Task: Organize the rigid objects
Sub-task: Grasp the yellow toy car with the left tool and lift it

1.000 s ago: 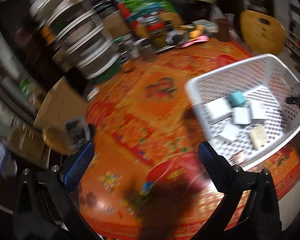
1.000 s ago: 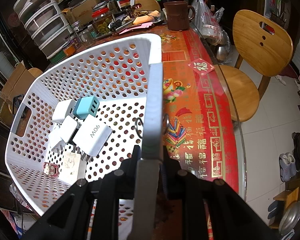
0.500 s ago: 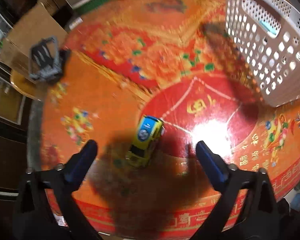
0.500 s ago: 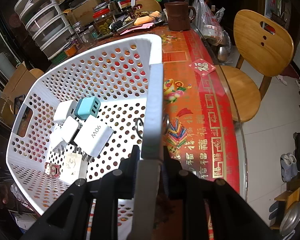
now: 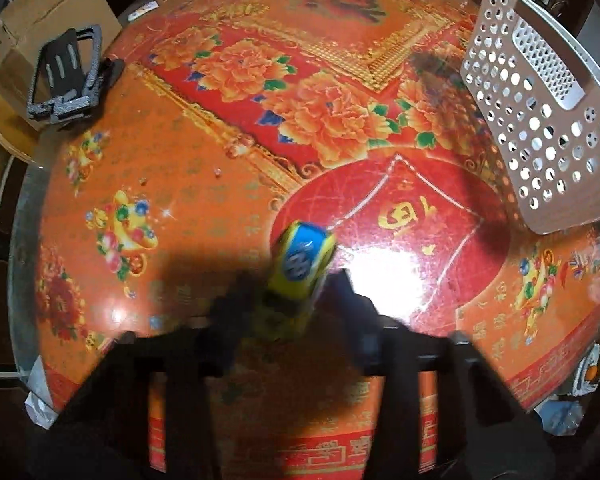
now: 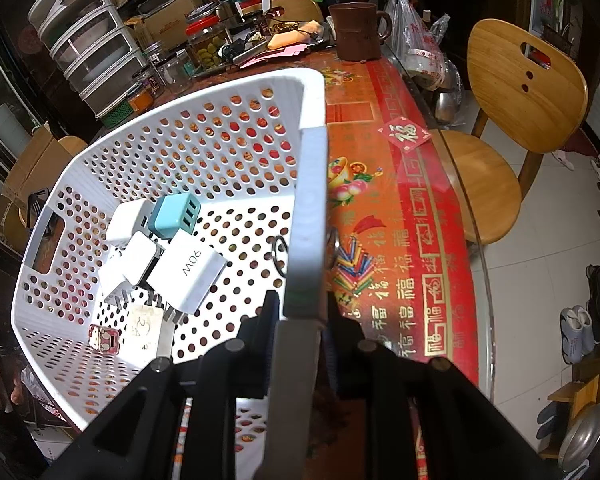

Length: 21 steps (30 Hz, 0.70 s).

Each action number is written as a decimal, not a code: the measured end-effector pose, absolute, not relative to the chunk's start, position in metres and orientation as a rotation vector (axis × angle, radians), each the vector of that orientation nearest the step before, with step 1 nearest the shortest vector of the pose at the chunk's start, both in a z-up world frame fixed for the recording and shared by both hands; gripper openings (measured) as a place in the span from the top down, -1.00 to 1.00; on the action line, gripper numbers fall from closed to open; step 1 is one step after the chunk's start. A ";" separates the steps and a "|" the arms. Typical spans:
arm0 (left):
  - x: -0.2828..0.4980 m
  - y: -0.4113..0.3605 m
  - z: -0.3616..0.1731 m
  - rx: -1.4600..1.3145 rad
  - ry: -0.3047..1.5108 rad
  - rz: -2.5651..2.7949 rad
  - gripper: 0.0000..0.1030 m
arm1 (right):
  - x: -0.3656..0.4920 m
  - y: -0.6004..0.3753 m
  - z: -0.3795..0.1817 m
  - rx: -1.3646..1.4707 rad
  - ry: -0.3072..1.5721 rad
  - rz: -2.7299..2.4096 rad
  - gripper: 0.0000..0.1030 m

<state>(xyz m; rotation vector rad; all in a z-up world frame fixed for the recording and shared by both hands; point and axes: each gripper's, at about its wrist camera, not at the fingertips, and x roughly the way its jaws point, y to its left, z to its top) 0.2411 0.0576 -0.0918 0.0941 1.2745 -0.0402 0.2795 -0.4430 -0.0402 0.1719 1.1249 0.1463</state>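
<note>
A yellow and blue toy car [image 5: 302,264] lies on the red patterned table [image 5: 220,152] near its front edge. My left gripper [image 5: 292,292] points steeply down over it. Its jaws are closing, with the car's rear between them and the pads against its sides. A white perforated basket [image 5: 540,120] stands at the right. In the right wrist view my right gripper [image 6: 302,312] is shut on the basket's near rim [image 6: 308,200]. Inside lie a teal charger [image 6: 174,214], a white 90W charger [image 6: 188,276] and several other plugs.
A black folding holder [image 5: 66,76] sits at the table's left edge, with a cardboard box [image 5: 40,20] behind it. Jars, a brown mug [image 6: 358,30] and stacked drawers [image 6: 88,52] crowd the far side. A wooden chair [image 6: 520,92] stands to the right.
The left gripper dropped down over the toy car and its jaws went from wide open to closed against the car's sides. The right gripper and basket stayed still.
</note>
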 end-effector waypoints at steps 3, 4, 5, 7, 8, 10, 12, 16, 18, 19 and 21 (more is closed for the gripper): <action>0.240 0.055 -0.090 0.117 1.265 -0.019 0.44 | 0.280 -0.443 -0.040 0.172 1.124 0.147 0.60; 0.239 0.056 -0.090 0.120 1.262 -0.015 0.44 | 0.280 -0.443 -0.040 0.171 1.125 0.147 0.60; 0.238 0.056 -0.089 0.121 1.258 -0.010 0.44 | 0.280 -0.443 -0.040 0.171 1.126 0.146 0.60; 0.235 0.054 -0.087 0.132 1.251 0.006 0.45 | 0.280 -0.443 -0.040 0.171 1.126 0.146 0.60; 0.235 0.054 -0.086 0.139 1.245 0.018 0.45 | 0.280 -0.443 -0.040 0.169 1.126 0.146 0.60; 0.234 0.053 -0.084 0.145 1.240 0.017 0.45 | 0.279 -0.442 -0.041 0.168 1.127 0.147 0.60; 0.231 0.051 -0.080 0.151 1.229 0.018 0.47 | 0.279 -0.442 -0.041 0.167 1.126 0.147 0.60; 0.231 0.048 -0.067 0.149 1.204 0.014 0.48 | 0.279 -0.442 -0.042 0.169 1.126 0.147 0.60; 0.230 0.046 -0.062 0.149 1.197 0.010 0.48 | 0.279 -0.442 -0.042 0.168 1.126 0.147 0.60; 0.230 0.045 -0.057 0.149 1.192 0.009 0.48 | 0.279 -0.442 -0.042 0.168 1.126 0.147 0.60; 0.230 0.042 -0.050 0.146 1.184 0.002 0.48 | 0.279 -0.442 -0.042 0.169 1.126 0.147 0.60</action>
